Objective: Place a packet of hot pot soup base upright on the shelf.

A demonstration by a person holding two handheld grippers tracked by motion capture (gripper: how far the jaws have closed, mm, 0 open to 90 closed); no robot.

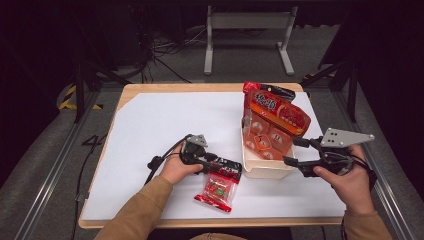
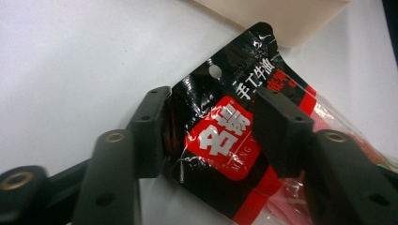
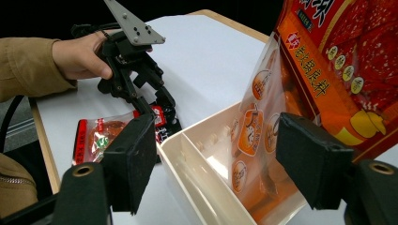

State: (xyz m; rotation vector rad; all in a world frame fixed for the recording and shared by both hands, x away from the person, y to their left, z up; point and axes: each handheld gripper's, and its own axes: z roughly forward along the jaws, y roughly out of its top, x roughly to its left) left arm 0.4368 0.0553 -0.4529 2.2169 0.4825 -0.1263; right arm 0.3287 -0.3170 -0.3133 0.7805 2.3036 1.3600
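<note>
Left gripper [image 2: 211, 140] pinches the snack packet's [image 2: 225, 140] black header; right gripper [image 3: 220, 164] spread at the box [image 3: 187, 154]; next we lift and bin it.

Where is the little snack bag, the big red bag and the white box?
little snack bag [image 1: 216, 188], high view, its clear middle.
big red bag [image 1: 275, 115], high view, its red front.
white box [image 1: 265, 170], high view, its near wall.

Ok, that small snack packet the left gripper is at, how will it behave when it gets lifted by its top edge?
The small snack packet is thin glossy film, so it will probably hang floppy and swing below the left gripper. The shiny surface may slip between the fingers. It lies flat with little inside, so it is likely light and unlikely to roll.
</note>
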